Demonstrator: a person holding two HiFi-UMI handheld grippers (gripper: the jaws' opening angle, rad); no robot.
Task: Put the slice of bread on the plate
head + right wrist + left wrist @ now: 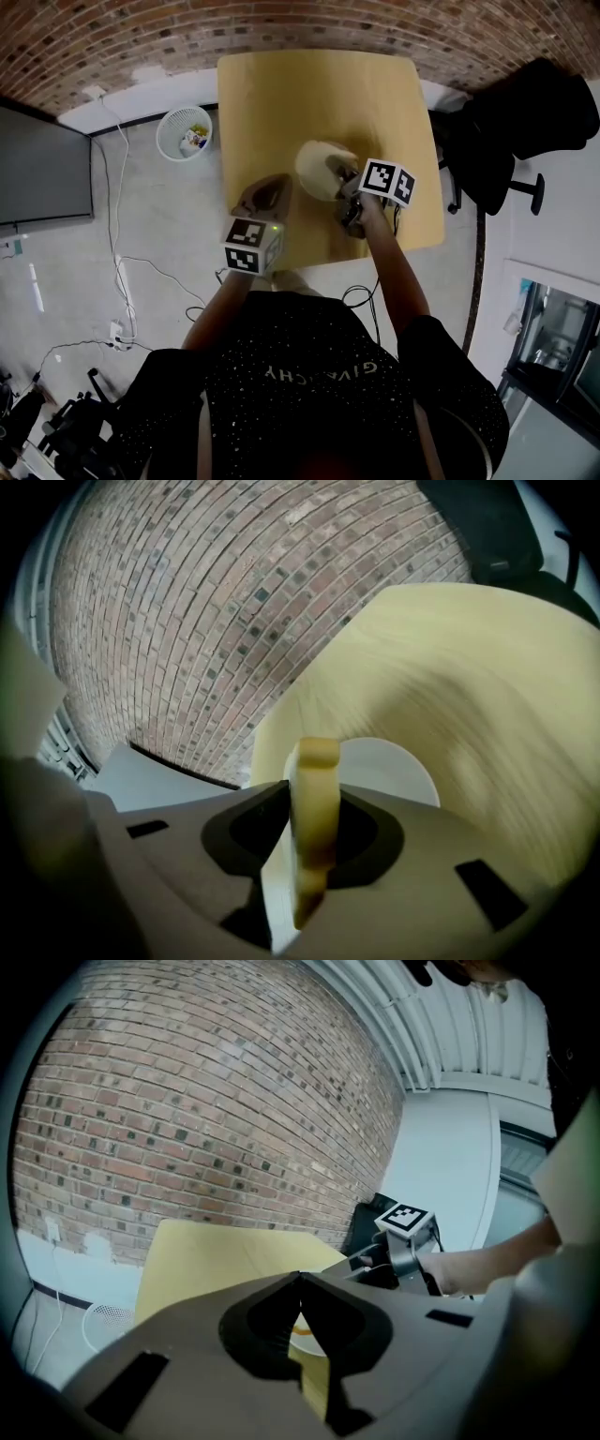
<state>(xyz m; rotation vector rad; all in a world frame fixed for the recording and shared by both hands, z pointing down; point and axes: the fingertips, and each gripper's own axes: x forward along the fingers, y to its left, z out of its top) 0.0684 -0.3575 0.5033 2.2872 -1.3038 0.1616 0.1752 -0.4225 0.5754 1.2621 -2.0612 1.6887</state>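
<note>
A pale slice of bread (315, 803) stands on edge between the jaws of my right gripper (310, 785), which is shut on it. Just beyond its tip lies the round white plate (394, 766) on the light wooden table (469, 667). From the head view, the right gripper (345, 178) hangs over the plate's (311, 171) right edge. My left gripper (271, 186) is over the table to the plate's left, apart from it. Its jaws (300, 1279) are shut with nothing between them, and a sliver of the plate (305, 1337) shows below them.
The table (309, 94) is small, with its edges close on every side. A white wastebasket (185, 132) stands on the floor at its left, and a black chair (525, 122) at its right. Cables trail over the floor near a dark screen (42, 169).
</note>
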